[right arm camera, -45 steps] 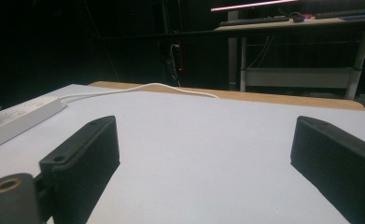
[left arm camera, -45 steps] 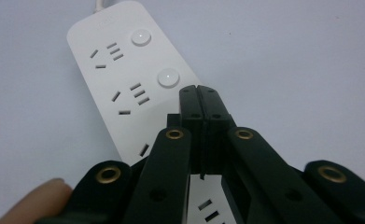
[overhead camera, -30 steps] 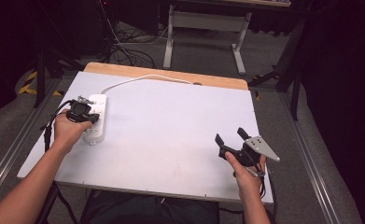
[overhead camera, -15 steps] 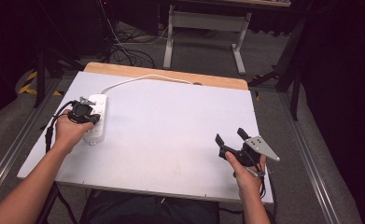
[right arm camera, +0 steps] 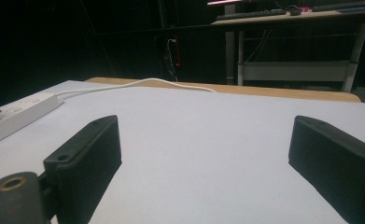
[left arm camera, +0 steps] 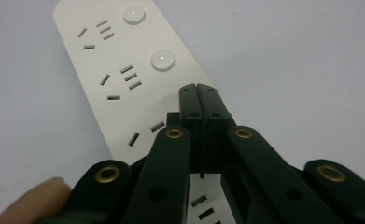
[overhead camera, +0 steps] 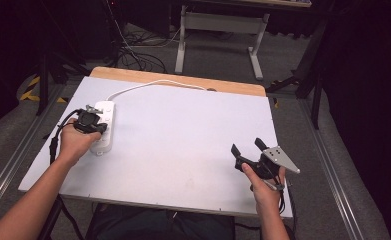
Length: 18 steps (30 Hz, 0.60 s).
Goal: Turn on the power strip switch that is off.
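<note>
A white power strip (overhead camera: 105,126) lies along the table's left side, its white cable (overhead camera: 153,84) curving off toward the far edge. My left gripper (overhead camera: 94,120) hovers right over the strip with its jaws pressed together, nothing between them. In the left gripper view the shut tips (left arm camera: 200,89) sit above the strip (left arm camera: 119,70), near its round switches and sockets. My right gripper (overhead camera: 246,148) rests near the table's front right corner, jaws spread wide and empty. In the right gripper view its fingers (right arm camera: 89,158) frame bare table, with the strip (right arm camera: 17,114) far off at the left.
The white tabletop (overhead camera: 193,135) has a wooden strip along its far edge (overhead camera: 183,80). A metal desk frame (overhead camera: 218,30) and loose cables (overhead camera: 133,50) stand on the floor beyond it. Rails run along both sides of the table.
</note>
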Each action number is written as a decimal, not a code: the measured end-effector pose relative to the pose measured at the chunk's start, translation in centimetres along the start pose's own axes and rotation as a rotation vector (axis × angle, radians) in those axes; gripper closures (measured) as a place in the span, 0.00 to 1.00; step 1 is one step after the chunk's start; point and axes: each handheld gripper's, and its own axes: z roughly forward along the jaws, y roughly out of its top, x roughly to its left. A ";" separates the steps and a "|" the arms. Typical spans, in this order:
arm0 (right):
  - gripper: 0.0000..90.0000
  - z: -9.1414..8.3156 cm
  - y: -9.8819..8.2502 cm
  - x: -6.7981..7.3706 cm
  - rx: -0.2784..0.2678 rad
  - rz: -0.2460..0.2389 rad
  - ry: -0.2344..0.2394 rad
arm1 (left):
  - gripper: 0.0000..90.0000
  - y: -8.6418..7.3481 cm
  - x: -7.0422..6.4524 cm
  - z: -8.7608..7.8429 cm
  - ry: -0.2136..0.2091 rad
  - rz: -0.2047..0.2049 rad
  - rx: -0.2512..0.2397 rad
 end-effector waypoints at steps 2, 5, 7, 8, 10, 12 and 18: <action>0.11 0.0 0.0 0.0 0.001 -0.001 -0.001 | 1.00 0.0 -0.2 0.1 0.015 0.023 -0.001; 0.11 0.0 0.0 0.1 0.003 0.001 -0.004 | 1.00 -0.1 -0.4 0.2 0.014 0.024 -0.002; 0.11 0.0 0.0 0.1 0.002 0.001 -0.006 | 1.00 -0.1 -0.4 0.2 0.007 0.022 -0.001; 0.11 -0.1 0.1 0.1 0.002 0.004 -0.005 | 1.00 -0.1 -0.2 0.1 0.002 0.018 -0.005; 0.11 -0.1 0.0 0.1 0.001 0.004 -0.005 | 1.00 -0.1 0.0 0.1 -0.016 0.006 -0.003; 0.11 -0.1 0.0 0.1 0.005 0.004 -0.004 | 1.00 -0.1 0.0 0.1 -0.022 0.005 -0.001; 0.11 0.0 0.0 0.0 0.012 0.007 -0.006 | 1.00 -0.1 0.1 0.1 -0.025 0.001 -0.001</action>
